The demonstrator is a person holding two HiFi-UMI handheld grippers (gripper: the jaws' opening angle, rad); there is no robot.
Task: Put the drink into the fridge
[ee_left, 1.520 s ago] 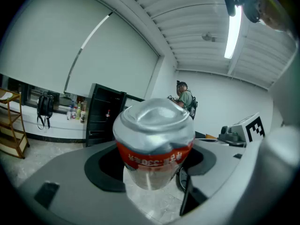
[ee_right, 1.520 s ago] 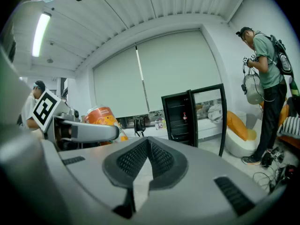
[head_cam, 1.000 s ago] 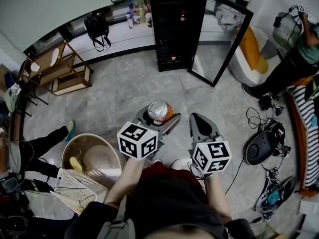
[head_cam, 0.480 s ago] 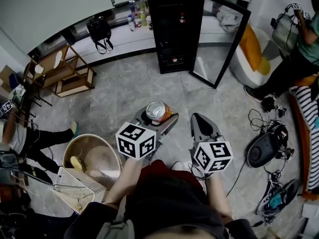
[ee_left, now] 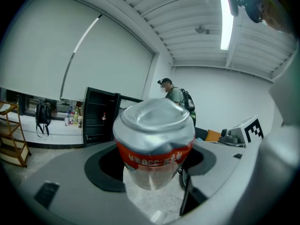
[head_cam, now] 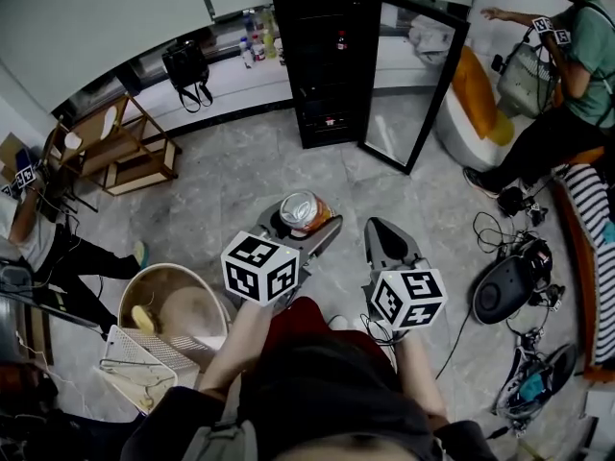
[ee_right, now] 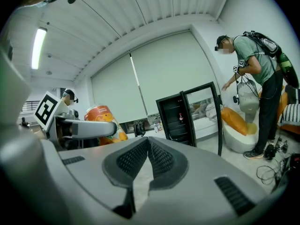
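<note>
In the head view, I am holding the left tongs (head_cam: 302, 229) above the grey tiled floor (head_cam: 240, 181), pinching a dented silver-and-orange drink can (head_cam: 302, 210). The tall black fridge (head_cam: 317, 56) is standing well ahead, its glass door (head_cam: 413, 84) swung open. In the left gripper view, the dark pads (ee_left: 105, 165) are pressing the can from both sides. In the right gripper view, the right tongs (ee_right: 146, 149) are sitting pressed together, gripping nothing.
</note>
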